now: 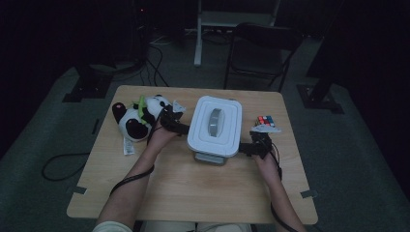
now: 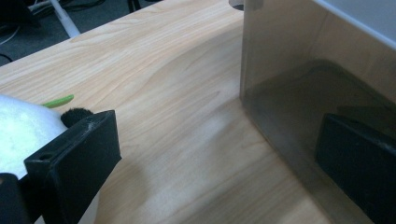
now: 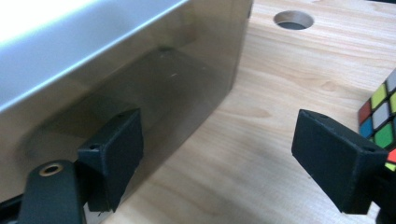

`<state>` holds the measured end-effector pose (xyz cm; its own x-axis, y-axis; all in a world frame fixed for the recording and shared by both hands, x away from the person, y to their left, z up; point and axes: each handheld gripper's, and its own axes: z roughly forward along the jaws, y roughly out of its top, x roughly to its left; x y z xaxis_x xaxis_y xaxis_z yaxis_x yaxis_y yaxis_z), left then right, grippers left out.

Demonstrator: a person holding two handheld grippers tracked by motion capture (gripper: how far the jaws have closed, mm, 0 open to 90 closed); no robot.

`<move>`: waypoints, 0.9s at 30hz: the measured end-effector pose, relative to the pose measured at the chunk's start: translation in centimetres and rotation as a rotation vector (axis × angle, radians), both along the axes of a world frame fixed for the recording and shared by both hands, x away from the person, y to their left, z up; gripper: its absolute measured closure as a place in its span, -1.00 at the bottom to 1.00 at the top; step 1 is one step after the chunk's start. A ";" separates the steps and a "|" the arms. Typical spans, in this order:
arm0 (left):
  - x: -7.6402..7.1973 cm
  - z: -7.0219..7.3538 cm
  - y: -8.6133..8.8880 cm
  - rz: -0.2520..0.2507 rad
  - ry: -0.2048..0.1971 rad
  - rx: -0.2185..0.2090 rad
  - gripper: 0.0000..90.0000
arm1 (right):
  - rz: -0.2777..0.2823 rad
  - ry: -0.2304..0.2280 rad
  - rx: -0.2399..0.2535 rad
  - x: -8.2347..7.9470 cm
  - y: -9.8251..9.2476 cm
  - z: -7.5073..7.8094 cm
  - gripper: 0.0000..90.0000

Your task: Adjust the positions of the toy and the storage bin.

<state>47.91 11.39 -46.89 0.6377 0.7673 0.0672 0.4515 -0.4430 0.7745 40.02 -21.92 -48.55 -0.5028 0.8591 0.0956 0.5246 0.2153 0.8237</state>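
Both grippers, left gripper (image 1: 180, 126) and right gripper (image 1: 247, 147), fingers spread, flank storage box (image 1: 215, 125), one finger against each wall, likely to shift it on bench (image 1: 193, 193).

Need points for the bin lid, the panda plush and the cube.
bin lid (image 1: 223, 137), high view, flat white rim near its front edge
panda plush (image 1: 129, 117), high view, white belly
cube (image 1: 265, 121), high view, coloured top face

No readable text, label, brand or number appears on anything here.
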 end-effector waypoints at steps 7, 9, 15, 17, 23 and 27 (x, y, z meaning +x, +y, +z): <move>-1.2 0.2 0.0 -0.028 0.010 -0.005 -0.92 | 0.052 0.004 -0.007 -1.1 0.0 0.0 -0.63; -1.6 0.3 0.1 -0.034 0.013 0.001 -0.92 | 0.062 0.001 -0.019 -1.4 0.1 0.1 -0.63; -3.1 0.2 0.6 -0.045 0.019 0.010 -0.92 | 0.097 0.001 -0.012 -2.5 0.3 0.1 -0.63; -3.7 0.1 0.7 -0.056 0.025 0.018 -0.92 | 0.098 -0.004 -0.006 -3.0 0.4 0.0 -0.63; -4.9 -0.3 1.3 -0.065 0.033 0.016 -0.91 | 0.110 -0.025 0.036 -4.5 0.5 0.3 -0.63; -6.0 -0.3 1.7 -0.079 0.042 0.017 -0.91 | 0.121 -0.030 0.026 -5.9 0.9 0.4 -0.63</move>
